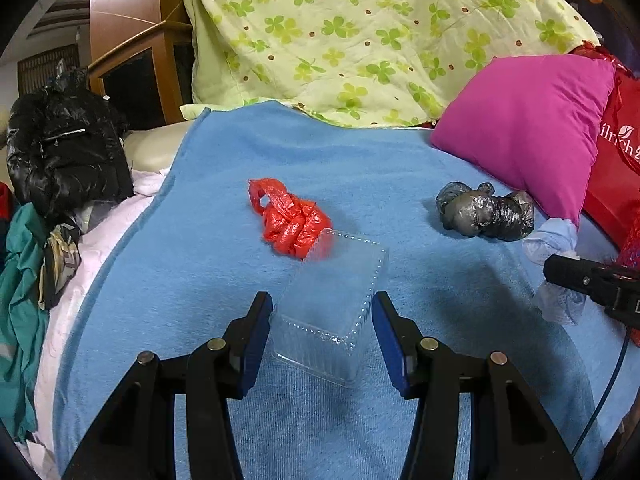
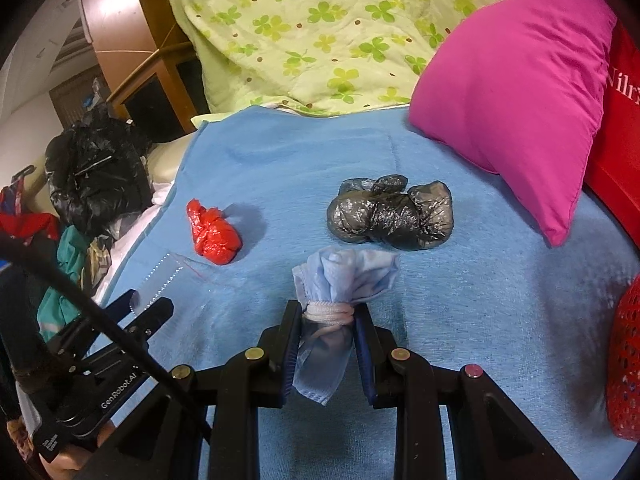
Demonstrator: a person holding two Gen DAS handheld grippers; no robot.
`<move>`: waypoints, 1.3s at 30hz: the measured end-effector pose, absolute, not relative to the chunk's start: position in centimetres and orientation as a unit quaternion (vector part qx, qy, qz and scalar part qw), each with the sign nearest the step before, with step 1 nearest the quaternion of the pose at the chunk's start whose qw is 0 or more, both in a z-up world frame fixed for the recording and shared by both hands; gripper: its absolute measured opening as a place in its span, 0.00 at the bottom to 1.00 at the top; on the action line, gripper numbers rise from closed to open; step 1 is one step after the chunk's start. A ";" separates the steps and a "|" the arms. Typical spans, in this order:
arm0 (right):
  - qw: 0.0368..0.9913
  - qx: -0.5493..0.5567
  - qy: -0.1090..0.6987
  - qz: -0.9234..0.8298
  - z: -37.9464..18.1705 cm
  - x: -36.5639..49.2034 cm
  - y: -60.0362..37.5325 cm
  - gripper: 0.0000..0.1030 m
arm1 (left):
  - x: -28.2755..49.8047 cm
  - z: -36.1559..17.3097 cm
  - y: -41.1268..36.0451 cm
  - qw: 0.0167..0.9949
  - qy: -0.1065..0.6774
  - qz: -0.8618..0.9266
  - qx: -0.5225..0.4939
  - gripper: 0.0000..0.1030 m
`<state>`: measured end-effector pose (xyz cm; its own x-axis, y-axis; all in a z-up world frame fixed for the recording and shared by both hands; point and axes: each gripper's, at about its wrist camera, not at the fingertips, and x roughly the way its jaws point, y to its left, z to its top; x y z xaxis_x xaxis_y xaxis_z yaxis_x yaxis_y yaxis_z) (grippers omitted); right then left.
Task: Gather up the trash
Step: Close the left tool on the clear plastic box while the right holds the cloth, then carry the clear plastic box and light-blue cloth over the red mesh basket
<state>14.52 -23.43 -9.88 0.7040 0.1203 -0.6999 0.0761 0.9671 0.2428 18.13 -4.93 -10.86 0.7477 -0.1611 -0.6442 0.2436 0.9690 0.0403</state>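
A clear plastic container (image 1: 332, 280) sits between the fingers of my left gripper (image 1: 322, 300), which is shut on its two long sides just above the blue blanket (image 1: 224, 184). Touching the container's far corner is a crumpled red plastic bag (image 1: 292, 220). A wadded grey plastic bag (image 2: 392, 216) lies farther right, near the pink pillow. My right gripper (image 2: 327, 310) is shut on a bunched light-blue face mask (image 2: 344, 272), whose elastic is wound around it. In the right wrist view the left gripper (image 2: 148, 308) shows at the lower left with the container (image 2: 168, 276).
A pink pillow (image 1: 528, 128) and a red shopping bag (image 1: 616, 184) stand at the right. A green clover quilt (image 1: 360, 40) is piled behind. A black jacket (image 1: 64, 152) and loose clothes lie off the blanket's left edge. A red mesh thing (image 2: 624, 368) is at the right edge.
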 end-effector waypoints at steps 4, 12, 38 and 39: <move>0.916 0.122 0.381 0.017 -9.7 14.2 -23.1 0.27 | 17.4 -10.5 -5.0 0.934 0.332 -0.110 0.065 0.52; 0.922 0.099 0.373 0.022 -9.3 13.5 -22.7 0.27 | 15.9 -9.9 -5.4 0.937 0.320 -0.114 0.076 0.52; 0.929 0.096 0.356 0.031 -7.8 11.9 -24.2 0.27 | 12.6 -8.2 -8.5 0.940 0.292 -0.141 0.107 0.52; 0.929 0.097 0.356 0.030 -7.8 11.8 -24.4 0.27 | 12.5 -8.1 -8.7 0.940 0.292 -0.143 0.107 0.52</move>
<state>11.79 -24.40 -7.80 0.7454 0.1244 -0.6549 0.0135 0.9794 0.2014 12.48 -8.70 -8.10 0.7889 -0.2064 -0.5788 0.3311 0.9363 0.1174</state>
